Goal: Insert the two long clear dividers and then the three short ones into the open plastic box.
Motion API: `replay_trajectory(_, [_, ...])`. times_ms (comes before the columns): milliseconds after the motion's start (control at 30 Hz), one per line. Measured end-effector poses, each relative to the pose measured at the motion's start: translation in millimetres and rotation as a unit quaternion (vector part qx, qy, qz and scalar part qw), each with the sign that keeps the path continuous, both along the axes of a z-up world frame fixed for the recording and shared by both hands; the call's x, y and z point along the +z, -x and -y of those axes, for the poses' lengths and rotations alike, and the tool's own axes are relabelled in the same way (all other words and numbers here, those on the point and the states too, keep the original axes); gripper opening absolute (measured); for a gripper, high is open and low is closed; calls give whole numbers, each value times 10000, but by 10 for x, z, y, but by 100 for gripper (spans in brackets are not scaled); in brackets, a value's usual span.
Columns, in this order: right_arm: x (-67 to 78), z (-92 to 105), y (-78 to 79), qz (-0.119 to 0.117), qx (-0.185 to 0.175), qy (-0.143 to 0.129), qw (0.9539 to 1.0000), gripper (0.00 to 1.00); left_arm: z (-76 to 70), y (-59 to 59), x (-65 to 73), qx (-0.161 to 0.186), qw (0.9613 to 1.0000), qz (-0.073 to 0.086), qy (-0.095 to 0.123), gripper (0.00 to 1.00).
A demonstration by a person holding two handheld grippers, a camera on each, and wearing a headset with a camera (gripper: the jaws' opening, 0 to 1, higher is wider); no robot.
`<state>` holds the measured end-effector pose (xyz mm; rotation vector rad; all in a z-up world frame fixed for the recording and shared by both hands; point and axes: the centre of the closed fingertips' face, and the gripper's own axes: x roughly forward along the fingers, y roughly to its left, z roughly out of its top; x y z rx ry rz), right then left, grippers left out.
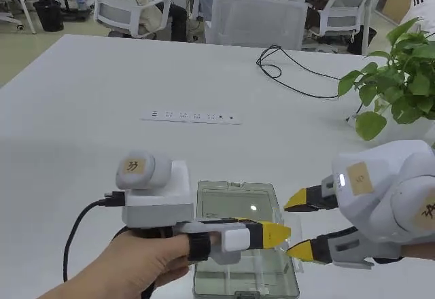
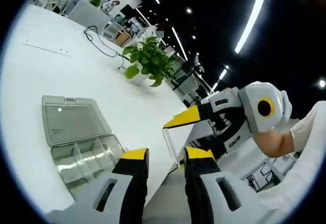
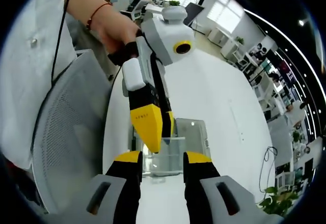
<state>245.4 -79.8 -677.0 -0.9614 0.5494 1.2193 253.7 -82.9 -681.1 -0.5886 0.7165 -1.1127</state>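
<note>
The clear divider (image 3: 163, 155) is the hardest thing for me to read. In the head view I can barely pick it out against the box, so I take its outline from the two gripper views. In the right gripper view it stretches across the gap between the jaws of the right gripper (image 1: 304, 224). Those jaws stand wide apart and appear to clamp it by its two ends.

The left gripper (image 1: 275, 232), held in a hand (image 1: 136, 265) at 7 o'clock in the head view, points toward 3 o'clock. Its tip overlaps the divider's top edge. Its jaws are partly open, and I cannot tell whether they touch the plastic.

The left gripper's body hides part of the left side of the open plastic box (image 1: 268, 272). The box sits at 6 o'clock, right at the bottom of the frame, with its lid (image 1: 234, 200) laid back toward 12. In the left gripper view some clear partitions stand in the tray, but I cannot count them.

Both grippers hang over the box's right half, tips near each other. A black cord (image 1: 71, 238) trails from the left gripper at 8 o'clock.

Further out on the surface (image 1: 81, 143):
- A power strip (image 1: 190, 117) lies toward 12, well apart from the box.
- A looped cable (image 1: 264, 63) lies at 1 o'clock.
- A plant (image 1: 397, 81) crowds the right edge at 2 o'clock.
- Chairs (image 1: 255, 20) line the far edge.

The widest open stretch of surface runs from 9 to 11 o'clock.
</note>
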Motion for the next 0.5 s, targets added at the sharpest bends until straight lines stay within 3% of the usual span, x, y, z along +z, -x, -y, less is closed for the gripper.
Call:
replay_trajectory(167, [7, -24, 10, 26, 44, 24, 10000, 33, 19, 36, 9, -34, 9998, -152, 137, 15])
replay_trajectory(400, [-8, -40, 21, 76, 112, 115, 9998, 33, 48, 79, 49, -161, 9993, -205, 264, 1])
replay_trajectory(500, [-11, -39, 14, 113, 146, 168, 9997, 33, 46, 80, 38, -142, 9992, -256, 256, 0])
